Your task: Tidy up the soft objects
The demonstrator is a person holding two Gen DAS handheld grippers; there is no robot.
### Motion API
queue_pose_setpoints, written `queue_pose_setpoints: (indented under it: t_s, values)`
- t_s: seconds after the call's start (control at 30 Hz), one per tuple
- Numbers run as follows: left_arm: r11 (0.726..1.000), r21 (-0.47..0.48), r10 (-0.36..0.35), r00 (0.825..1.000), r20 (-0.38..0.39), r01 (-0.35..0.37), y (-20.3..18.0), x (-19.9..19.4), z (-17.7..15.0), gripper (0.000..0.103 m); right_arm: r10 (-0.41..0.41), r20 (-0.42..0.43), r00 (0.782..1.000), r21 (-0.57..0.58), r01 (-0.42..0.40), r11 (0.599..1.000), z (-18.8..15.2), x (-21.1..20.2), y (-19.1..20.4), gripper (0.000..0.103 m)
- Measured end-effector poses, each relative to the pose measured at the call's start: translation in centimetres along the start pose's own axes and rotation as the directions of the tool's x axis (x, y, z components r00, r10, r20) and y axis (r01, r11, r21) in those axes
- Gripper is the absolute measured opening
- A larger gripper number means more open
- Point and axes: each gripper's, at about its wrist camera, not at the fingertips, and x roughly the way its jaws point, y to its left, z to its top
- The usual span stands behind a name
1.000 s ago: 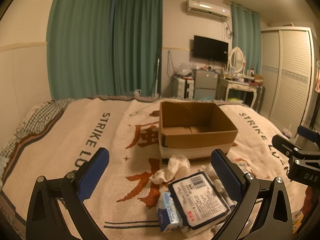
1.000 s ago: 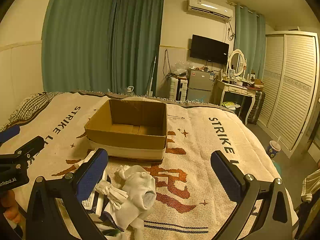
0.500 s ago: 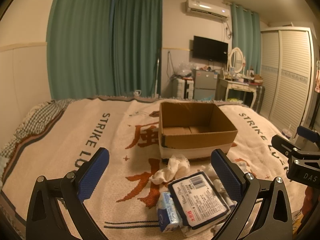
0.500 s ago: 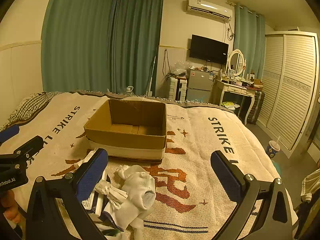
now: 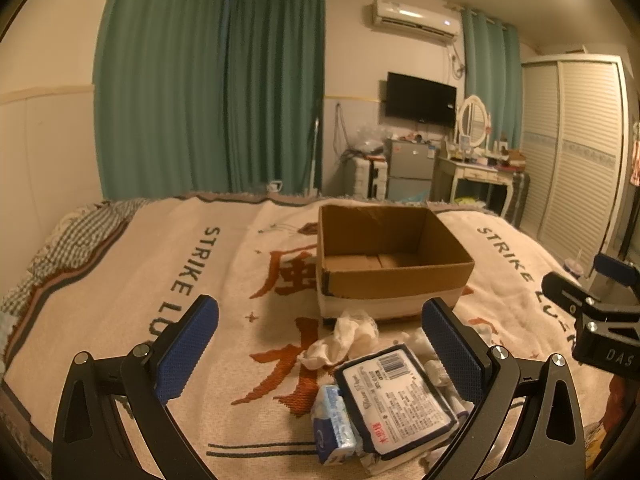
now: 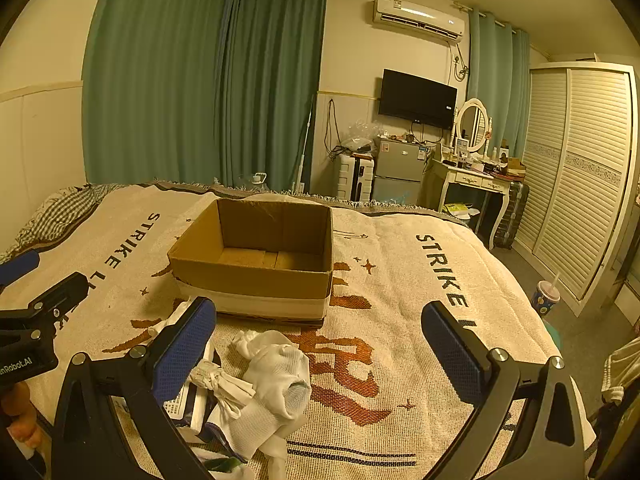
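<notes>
An empty cardboard box (image 5: pixel 394 264) stands open on the bed; it also shows in the right wrist view (image 6: pixel 256 264). In front of it lies a pile of soft things: a flat wet-wipes pack (image 5: pixel 394 398), a small blue tissue pack (image 5: pixel 334 420), a crumpled white cloth (image 5: pixel 346 338) and white socks (image 6: pixel 276 376). My left gripper (image 5: pixel 320 344) is open and empty, low over the pile. My right gripper (image 6: pixel 318 346) is open and empty, just right of the socks. Each gripper shows at the edge of the other's view.
The bed carries a cream woven blanket (image 5: pixel 192 280) with "STRIKE" lettering. A checked cloth (image 5: pixel 76 236) lies at the far left. Beyond the bed stand green curtains, a small fridge (image 6: pixel 398 176), a dressing table (image 6: pixel 476 178) and a wardrobe (image 6: pixel 580 168). A drink cup (image 6: pixel 545 298) stands on the floor.
</notes>
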Motion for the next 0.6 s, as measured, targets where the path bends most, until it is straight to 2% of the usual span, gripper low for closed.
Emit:
queue_pose_setpoints:
  t_s: [0.27, 0.4, 0.53, 0.6]
  values:
    - [1.0, -0.004, -0.012, 1.0, 0.029, 0.012, 0.2, -1.4, 1.1, 0.103, 0.006, 0.004, 1.0, -0.001, -0.006, 1.0, 0.4, -0.6, 0.1, 0.103]
    - [1.0, 0.014, 0.004, 0.999, 0.048, -0.005, 0.7, -2.4, 1.6, 0.103, 0.022, 0.012, 1.0, -0.013, -0.022, 1.0, 0.8, -1.6, 0.6, 0.103]
    - [0.999, 0.033, 0.028, 1.0, -0.001, -0.028, 2.1, -2.0, 0.4, 0.103, 0.024, 0.004, 1.0, -0.044, -0.024, 0.999, 0.4, -2.2, 1.3, 0.103]
    - [0.999, 0.027, 0.032, 0.997, -0.066, -0.03, 3.0, -1.0, -1.0, 0.102, 0.024, -0.018, 1.0, -0.051, -0.025, 0.998, 0.0, -2.0, 1.7, 0.103]
